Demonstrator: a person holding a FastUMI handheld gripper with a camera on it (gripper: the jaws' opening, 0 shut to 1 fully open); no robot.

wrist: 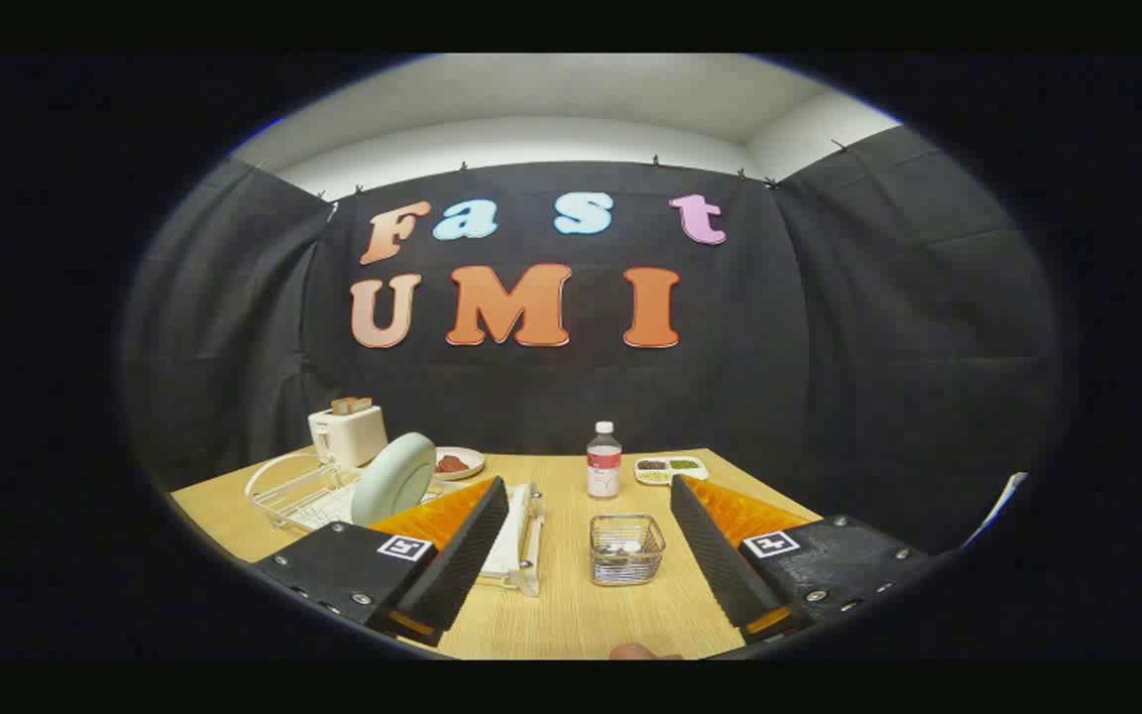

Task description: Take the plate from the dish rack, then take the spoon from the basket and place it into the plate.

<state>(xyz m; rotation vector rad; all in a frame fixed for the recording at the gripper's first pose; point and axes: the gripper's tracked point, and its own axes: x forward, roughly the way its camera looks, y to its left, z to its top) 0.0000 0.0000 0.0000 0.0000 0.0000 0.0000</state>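
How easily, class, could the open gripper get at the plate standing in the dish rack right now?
Probably yes. The gripper is open and holds nothing; the pale plate stands on edge in the dish rack, just beyond one finger, its upper rim bare. The mesh basket lies off that path.

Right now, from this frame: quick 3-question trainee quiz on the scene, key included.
1. True or false: the plate stands on edge in the dish rack.
2. The gripper fingers are: A) open, holding nothing B) shut on the spoon C) shut on the plate.
3. What stands beyond the basket, farther from the fingers?

Key: 1 true. 2 A. 3 the bottle.
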